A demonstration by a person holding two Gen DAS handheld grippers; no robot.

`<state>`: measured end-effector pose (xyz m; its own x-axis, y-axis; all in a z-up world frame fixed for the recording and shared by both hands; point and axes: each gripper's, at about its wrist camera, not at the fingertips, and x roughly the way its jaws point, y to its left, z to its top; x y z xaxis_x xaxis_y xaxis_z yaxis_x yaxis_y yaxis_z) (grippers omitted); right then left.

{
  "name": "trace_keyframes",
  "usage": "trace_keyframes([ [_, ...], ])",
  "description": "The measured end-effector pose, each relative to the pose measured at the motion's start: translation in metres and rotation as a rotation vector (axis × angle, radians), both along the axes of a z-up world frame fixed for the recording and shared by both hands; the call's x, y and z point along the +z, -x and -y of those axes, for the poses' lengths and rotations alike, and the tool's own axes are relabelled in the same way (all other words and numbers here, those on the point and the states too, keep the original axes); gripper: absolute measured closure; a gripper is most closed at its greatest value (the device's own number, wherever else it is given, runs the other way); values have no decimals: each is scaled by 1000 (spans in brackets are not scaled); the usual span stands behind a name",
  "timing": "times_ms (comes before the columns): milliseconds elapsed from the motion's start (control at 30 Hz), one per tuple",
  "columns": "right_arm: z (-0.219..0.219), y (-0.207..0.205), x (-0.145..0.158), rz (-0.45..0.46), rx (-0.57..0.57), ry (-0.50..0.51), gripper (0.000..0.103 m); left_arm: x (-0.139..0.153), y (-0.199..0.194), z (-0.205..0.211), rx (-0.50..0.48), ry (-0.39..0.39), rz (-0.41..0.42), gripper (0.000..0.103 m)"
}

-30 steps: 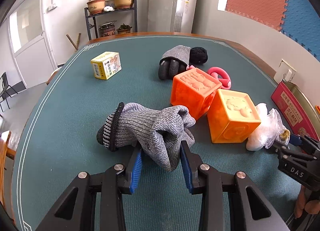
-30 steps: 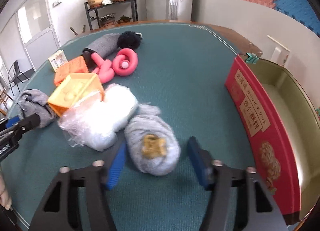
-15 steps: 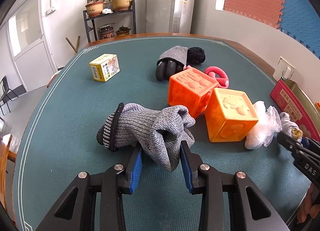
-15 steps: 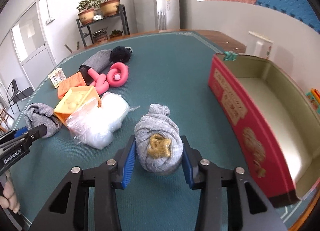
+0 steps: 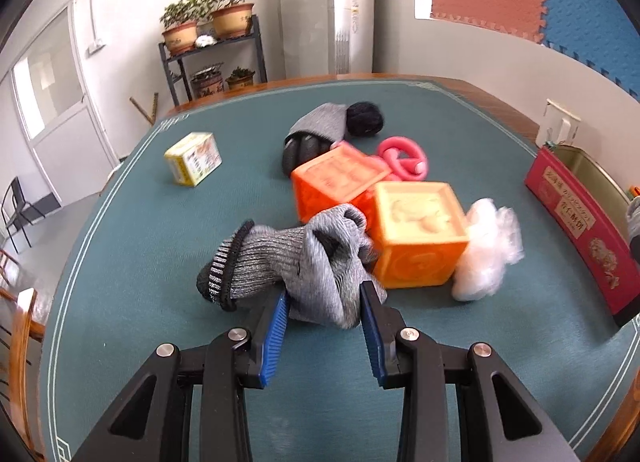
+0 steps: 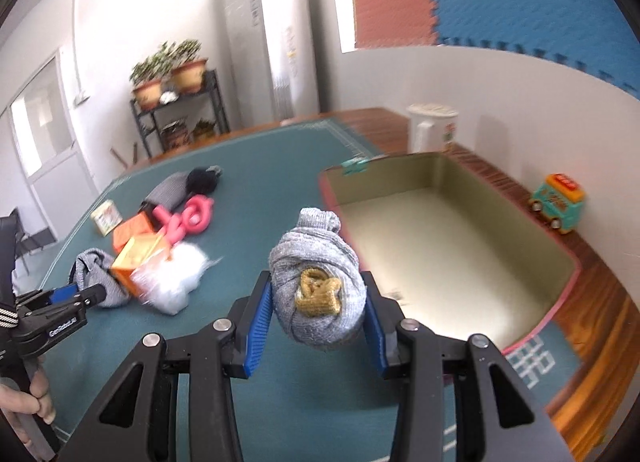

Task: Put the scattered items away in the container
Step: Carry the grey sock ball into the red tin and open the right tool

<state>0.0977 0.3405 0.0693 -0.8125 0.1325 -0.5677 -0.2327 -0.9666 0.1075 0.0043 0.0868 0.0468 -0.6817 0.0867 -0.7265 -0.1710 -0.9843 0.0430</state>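
Note:
My left gripper [image 5: 325, 304] is shut on a grey knitted glove [image 5: 292, 266], held just above the green table. My right gripper [image 6: 318, 302] is shut on a rolled grey sock ball [image 6: 318, 290] with a tan patch, lifted above the table beside the open red tin [image 6: 448, 230]. The tin's red side also shows in the left wrist view [image 5: 580, 230]. On the table lie two orange cubes [image 5: 416, 234], a white plastic bag [image 5: 486, 250], a pink ring toy [image 5: 402, 156], another grey glove with a black ball [image 5: 320, 130] and a yellow box [image 5: 194, 158].
A toy bus [image 6: 558, 198] stands on the wooden rim right of the tin, and a white jug [image 6: 430, 128] stands behind it. A plant shelf [image 5: 212, 58] and a tall white unit [image 5: 308, 10] stand beyond the table's far edge. The left gripper shows at the left of the right wrist view [image 6: 60, 310].
My right gripper closed on the sock ball, lifted it and swung right toward the tin. My left gripper, shut on the glove throughout, has risen slightly with it.

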Motion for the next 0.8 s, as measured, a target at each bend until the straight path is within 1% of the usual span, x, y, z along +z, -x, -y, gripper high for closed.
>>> trace_keyframes([
  [100,-27,-3,1,-12,-55,15,58,13,-2,-19,-17,19,-32,66],
  [200,-56,-7,3,-21,-106,46,58,25,-4,-33,-29,12,-54,66],
  [267,-69,-9,4,-26,-113,50,57,31,-6,-41,-35,8,-69,66],
  [367,-80,-8,5,-35,-132,47,51,39,-9,-52,-47,5,-84,66],
  [400,-84,-8,4,-43,-140,55,41,41,-10,-55,-50,7,-87,66],
  [433,-88,-10,4,-58,-150,69,28,42,-11,-58,-55,9,-90,66],
  [467,-90,-12,4,-77,-162,81,24,44,-13,-62,-59,12,-92,66],
  [633,-99,-22,6,-165,-226,90,23,46,-16,-76,-80,27,-92,66],
  [800,-104,-27,5,-219,-257,138,23,45,-14,-79,-78,17,-73,66],
])
